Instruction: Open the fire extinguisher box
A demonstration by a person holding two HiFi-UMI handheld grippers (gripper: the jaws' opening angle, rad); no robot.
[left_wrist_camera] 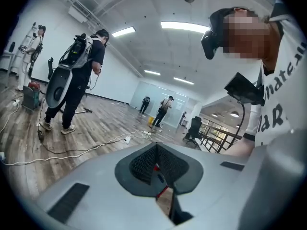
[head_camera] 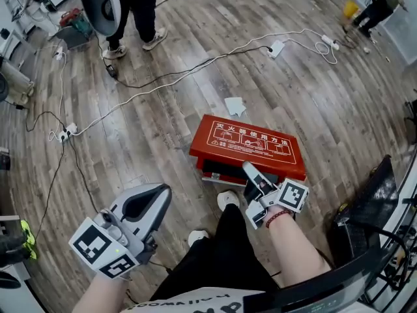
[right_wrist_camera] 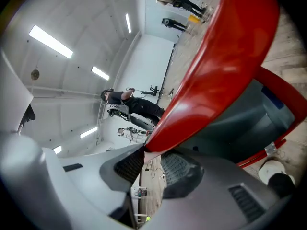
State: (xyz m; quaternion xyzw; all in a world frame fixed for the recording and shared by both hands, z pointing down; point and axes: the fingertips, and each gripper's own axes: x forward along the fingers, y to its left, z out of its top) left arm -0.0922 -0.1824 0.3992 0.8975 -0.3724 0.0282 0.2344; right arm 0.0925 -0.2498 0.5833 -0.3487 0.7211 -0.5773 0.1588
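At 7 o'clock, the smooth grey left gripper (head_camera: pixel 159 195) is being held with its ribbed pads pressed together, empty. At 5 o'clock, the right gripper (head_camera: pixel 249 169) is being clamped on the glossy red lid (right_wrist_camera: pixel 220 56) of the flat rectangular fire extinguisher box (head_camera: pixel 251 145). The box is lying centrally on the wooden plank floor (head_camera: pixel 163 103), with its long axis running from 10 to 4 o'clock and its opening turned toward 6.

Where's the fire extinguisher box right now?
In the head view the box lies on the floor right of centre, just beyond the shoes, its near edge in the right gripper.
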